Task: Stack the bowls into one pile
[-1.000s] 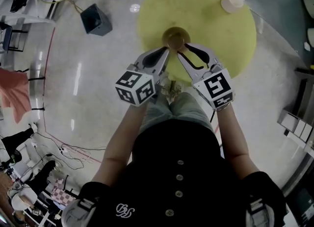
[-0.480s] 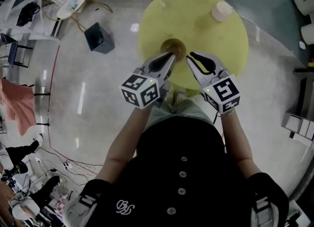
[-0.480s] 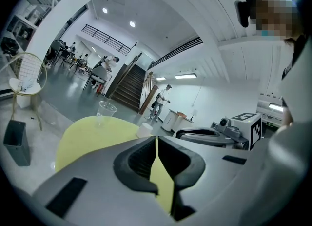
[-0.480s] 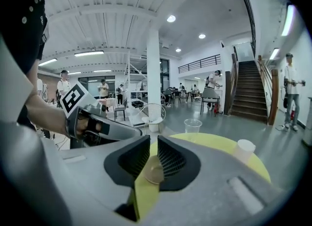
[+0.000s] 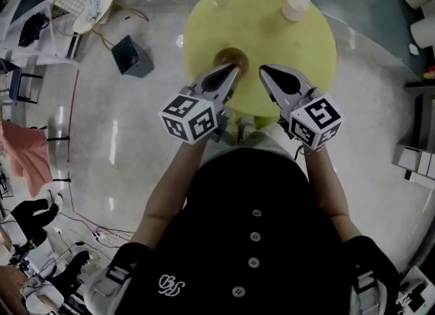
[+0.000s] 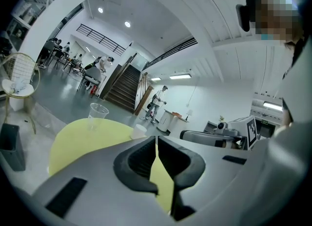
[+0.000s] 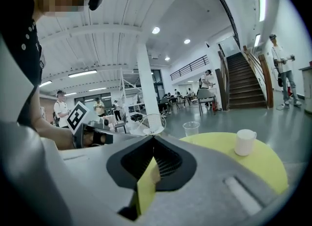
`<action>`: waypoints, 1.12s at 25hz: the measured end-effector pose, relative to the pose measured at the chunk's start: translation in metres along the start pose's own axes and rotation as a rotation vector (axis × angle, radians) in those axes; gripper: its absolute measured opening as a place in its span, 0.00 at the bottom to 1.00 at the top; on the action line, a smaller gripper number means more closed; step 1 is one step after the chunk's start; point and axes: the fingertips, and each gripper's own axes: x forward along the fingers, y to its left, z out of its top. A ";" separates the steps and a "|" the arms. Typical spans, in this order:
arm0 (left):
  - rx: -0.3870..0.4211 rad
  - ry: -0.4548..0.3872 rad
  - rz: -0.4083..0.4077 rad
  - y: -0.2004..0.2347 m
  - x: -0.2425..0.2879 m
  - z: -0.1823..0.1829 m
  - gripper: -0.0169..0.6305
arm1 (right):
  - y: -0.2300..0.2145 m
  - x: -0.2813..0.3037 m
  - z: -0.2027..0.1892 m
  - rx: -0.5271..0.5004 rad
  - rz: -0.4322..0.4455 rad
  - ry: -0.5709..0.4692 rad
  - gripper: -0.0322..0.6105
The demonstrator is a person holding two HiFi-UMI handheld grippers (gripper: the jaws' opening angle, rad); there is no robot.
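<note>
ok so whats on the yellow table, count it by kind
brown bowl (one or a pile, can't tell): 1
clear cup: 1
white cup: 1
total: 3

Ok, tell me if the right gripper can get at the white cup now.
Probably yes: only bare yellow table lies between the right gripper and the white cup. Its jaws have just closed on nothing and must reopen first.

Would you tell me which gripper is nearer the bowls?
Left. The left gripper is at the near edge of the bowls; the right gripper, jaws just closed on nothing, sits to their right.
</note>
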 end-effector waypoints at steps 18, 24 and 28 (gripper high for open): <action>0.000 0.016 -0.018 -0.011 0.008 -0.009 0.06 | -0.006 -0.020 0.004 0.007 -0.002 -0.006 0.06; 0.005 0.036 -0.029 -0.015 0.010 -0.014 0.06 | -0.012 -0.025 0.010 -0.002 0.002 0.013 0.06; 0.010 0.043 -0.040 -0.016 0.012 -0.015 0.06 | -0.014 -0.027 0.007 -0.022 0.015 0.051 0.06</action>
